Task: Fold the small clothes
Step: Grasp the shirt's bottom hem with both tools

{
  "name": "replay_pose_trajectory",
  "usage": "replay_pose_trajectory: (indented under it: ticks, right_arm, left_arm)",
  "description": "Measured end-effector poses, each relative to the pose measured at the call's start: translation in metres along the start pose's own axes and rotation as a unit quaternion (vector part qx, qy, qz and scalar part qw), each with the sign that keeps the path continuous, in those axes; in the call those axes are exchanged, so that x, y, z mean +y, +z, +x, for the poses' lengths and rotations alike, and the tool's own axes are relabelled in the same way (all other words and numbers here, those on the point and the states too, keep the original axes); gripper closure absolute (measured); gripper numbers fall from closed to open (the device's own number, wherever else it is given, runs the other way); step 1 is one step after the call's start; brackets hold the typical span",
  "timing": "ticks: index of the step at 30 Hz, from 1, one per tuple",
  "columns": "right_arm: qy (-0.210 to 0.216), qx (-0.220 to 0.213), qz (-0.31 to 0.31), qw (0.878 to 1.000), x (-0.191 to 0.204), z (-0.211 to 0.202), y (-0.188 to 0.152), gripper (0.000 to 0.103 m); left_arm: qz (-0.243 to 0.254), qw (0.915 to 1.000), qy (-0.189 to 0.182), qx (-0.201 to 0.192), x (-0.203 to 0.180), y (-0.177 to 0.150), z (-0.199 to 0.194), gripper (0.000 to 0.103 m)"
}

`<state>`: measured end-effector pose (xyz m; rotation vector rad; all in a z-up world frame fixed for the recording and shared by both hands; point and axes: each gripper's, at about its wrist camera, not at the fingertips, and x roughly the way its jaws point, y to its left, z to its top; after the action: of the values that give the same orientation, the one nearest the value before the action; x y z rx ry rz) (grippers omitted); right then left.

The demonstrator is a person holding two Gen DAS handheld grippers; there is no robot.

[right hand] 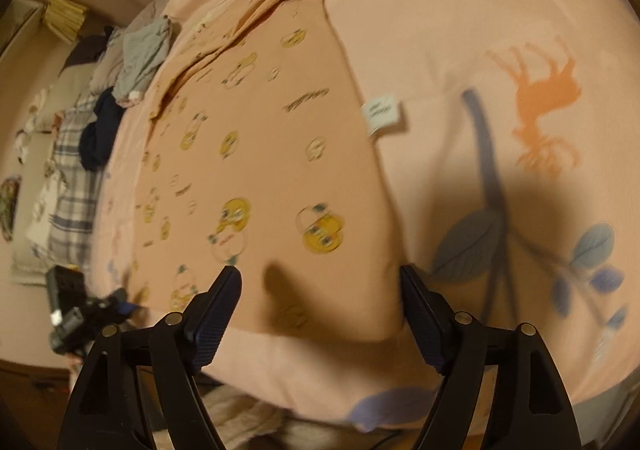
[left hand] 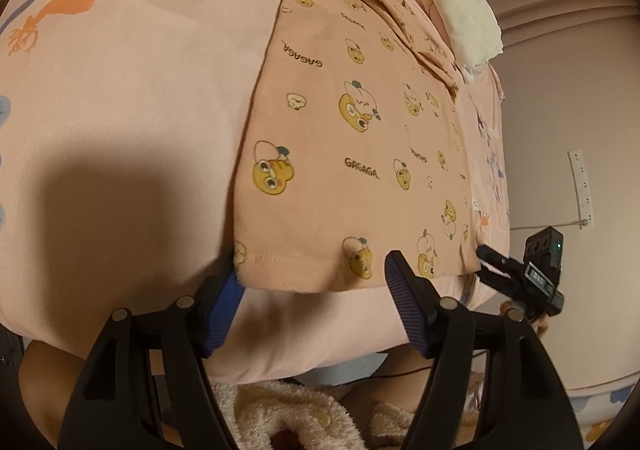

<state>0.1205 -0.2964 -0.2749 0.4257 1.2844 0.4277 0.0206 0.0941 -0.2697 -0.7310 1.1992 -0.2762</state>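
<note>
A peach garment [left hand: 352,153] printed with yellow cartoon faces and "GAGAGA" lies flat on a pink bed sheet [left hand: 120,89]. My left gripper [left hand: 312,266] stands open at the near hem's left end. Its blue-padded left finger [left hand: 224,298] is tucked just under the hem corner, and the right finger rests above the cloth. In the right wrist view the same garment [right hand: 264,153], with a white label [right hand: 382,113] at its side, spreads ahead. My right gripper [right hand: 320,274] is open over the near hem's right corner. Each view shows the other gripper, the right [left hand: 486,262] and the left [right hand: 120,302], at the far hem end.
A folded white cloth [left hand: 468,21] lies beyond the garment near the bed's edge. A heap of grey and dark clothes [right hand: 136,57] and plaid fabric [right hand: 72,177] sit along the bed's other side. A power strip [left hand: 580,185] hangs on the wall. Fluffy cream fabric [left hand: 288,410] shows below the bed's near edge.
</note>
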Motion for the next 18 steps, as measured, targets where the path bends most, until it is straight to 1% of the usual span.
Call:
replay_pose_trajectory:
  ticks: [3, 7, 9, 11, 12, 14, 18]
  right_arm:
    - [0.028, 0.013, 0.009, 0.999, 0.008, 0.006, -0.004, 0.023]
    - [0.062, 0.01, 0.042, 0.997, 0.011, 0.01, -0.007, 0.023]
    - [0.079, 0.015, 0.06, 0.995, 0.012, 0.013, -0.009, 0.023]
    - [0.095, 0.019, 0.075, 0.993, 0.013, 0.014, -0.014, 0.023]
    - [0.1, 0.022, 0.077, 0.992, 0.014, 0.015, -0.017, 0.023]
    - [0.104, 0.026, 0.074, 0.991, 0.015, 0.016, -0.023, 0.023]
    - [0.104, 0.017, 0.077, 0.991, 0.018, 0.015, -0.024, 0.023]
  left_arm:
    - [-0.007, 1.0, -0.004, 0.001, -0.006, 0.003, 0.007, 0.033]
    - [-0.017, 0.9995, -0.026, 0.004, -0.015, 0.007, 0.017, 0.033]
    - [-0.017, 0.9997, -0.019, 0.001, -0.019, 0.005, 0.019, 0.033]
    - [-0.003, 0.9999, -0.016, 0.002, -0.023, 0.003, 0.019, 0.033]
    - [0.0, 0.9999, -0.017, 0.003, -0.025, 0.002, 0.019, 0.033]
    - [-0.01, 0.9997, -0.021, 0.001, -0.024, 0.0, 0.019, 0.033]
    - [-0.035, 0.999, -0.026, 0.001, -0.026, 0.004, 0.023, 0.033]
